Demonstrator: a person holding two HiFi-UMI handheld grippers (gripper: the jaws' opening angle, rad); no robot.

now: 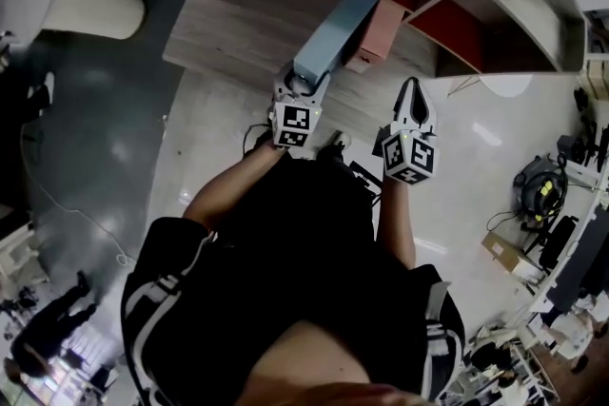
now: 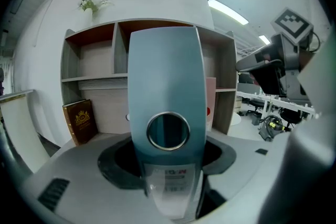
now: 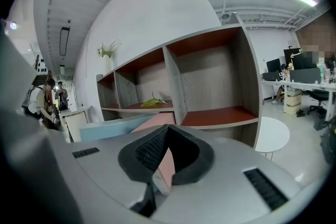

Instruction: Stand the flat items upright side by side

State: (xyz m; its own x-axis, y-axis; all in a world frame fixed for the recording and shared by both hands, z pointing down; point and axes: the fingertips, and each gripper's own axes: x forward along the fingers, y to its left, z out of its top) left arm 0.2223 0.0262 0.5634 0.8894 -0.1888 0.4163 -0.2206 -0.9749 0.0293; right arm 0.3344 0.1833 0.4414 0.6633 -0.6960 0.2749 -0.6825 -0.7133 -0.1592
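Though outside head view, one book (image 2: 80, 121); left fingers (image 2: 118, 160) wide on one binder (image 2: 165, 76), right fingers (image 3: 147, 152) tight on one folder (image 3: 166, 167).

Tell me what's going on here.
A person works two handheld grippers at a wooden shelf unit. The left gripper is clamped on the spine of a tall blue-grey ring binder, held upright. A pink flat folder sits right beside it. The right gripper is shut near that folder; whether it grips it is unclear.
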